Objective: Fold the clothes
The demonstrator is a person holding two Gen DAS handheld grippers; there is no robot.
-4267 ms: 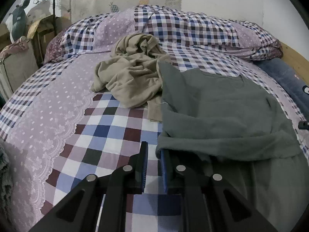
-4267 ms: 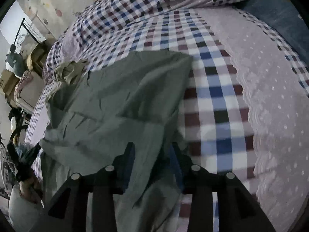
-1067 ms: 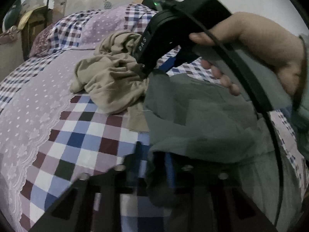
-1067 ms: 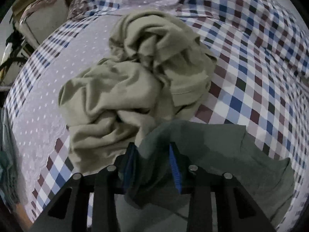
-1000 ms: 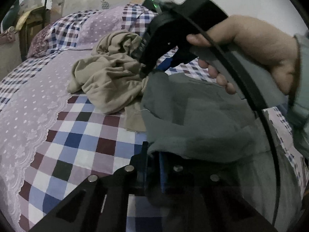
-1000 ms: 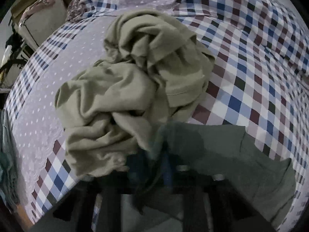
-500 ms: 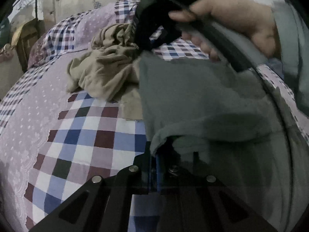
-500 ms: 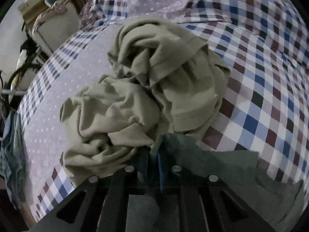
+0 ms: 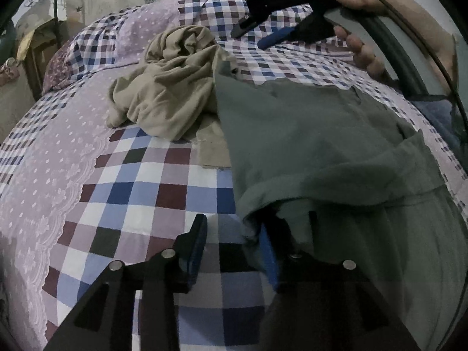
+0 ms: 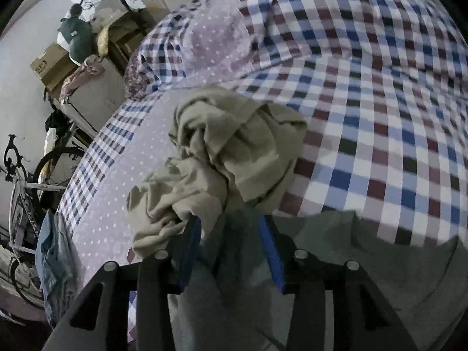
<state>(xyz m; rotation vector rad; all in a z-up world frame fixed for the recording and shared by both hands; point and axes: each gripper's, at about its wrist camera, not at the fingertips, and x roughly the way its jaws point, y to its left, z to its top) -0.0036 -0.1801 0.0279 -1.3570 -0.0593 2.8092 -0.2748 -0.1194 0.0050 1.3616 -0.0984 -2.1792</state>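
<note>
the left tongs (image 9: 234, 242) stand wide apart over the checked bed cover (image 9: 140, 193), and the rolled hem of the grey shirt (image 9: 307, 134) drapes over the right-hand finger only. the right tongs (image 10: 231, 245) are also spread, with a fold of the grey shirt (image 10: 365, 266) lying loose between the blue pads (image 10: 270, 251). seen from the left wrist, the right tongs (image 9: 272, 32) hover above the shirt's far corner, held by a hand (image 9: 389, 26). the shirt lies across the bed, its left edge overlapping a crumpled beige garment (image 9: 166, 87).
</note>
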